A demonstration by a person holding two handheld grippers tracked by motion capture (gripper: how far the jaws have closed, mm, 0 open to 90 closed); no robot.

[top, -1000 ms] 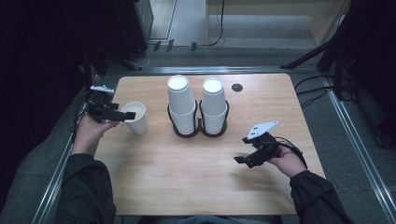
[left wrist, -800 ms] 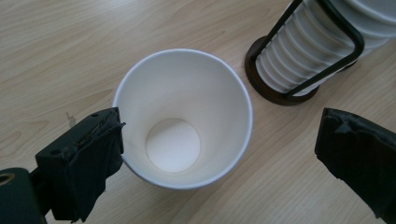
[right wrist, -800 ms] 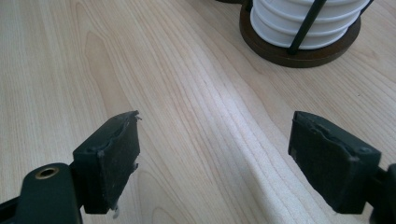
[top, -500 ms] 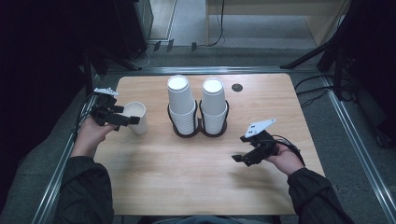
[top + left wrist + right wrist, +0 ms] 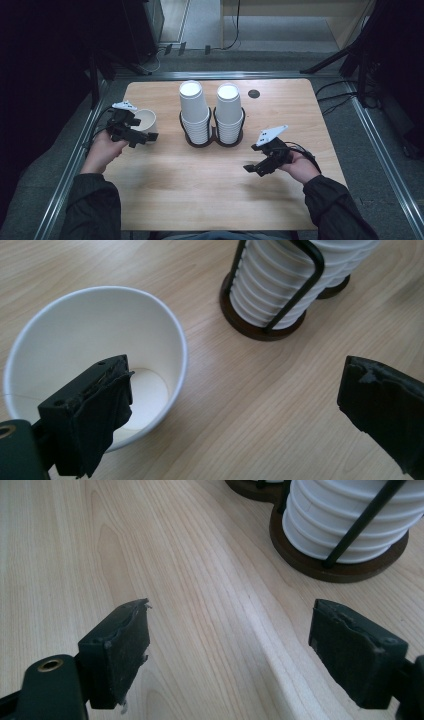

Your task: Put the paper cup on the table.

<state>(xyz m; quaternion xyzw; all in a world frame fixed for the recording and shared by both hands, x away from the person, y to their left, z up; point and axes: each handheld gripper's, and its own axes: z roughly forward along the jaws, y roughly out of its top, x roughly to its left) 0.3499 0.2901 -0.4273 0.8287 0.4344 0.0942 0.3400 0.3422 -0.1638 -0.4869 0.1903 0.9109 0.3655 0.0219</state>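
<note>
Two jaws of my left gripper (image 5: 235, 410) are standing wide apart, one dipping inside the single paper cup (image 5: 95, 355) by the table's left edge. I'm judging the placing finished; next I'm needing to lift clear. My right gripper (image 5: 245, 650) is hovering open beside the cup stacks (image 5: 212, 112).

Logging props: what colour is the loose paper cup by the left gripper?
White, inside and out; the paper cup shows best in the left gripper view.
</note>
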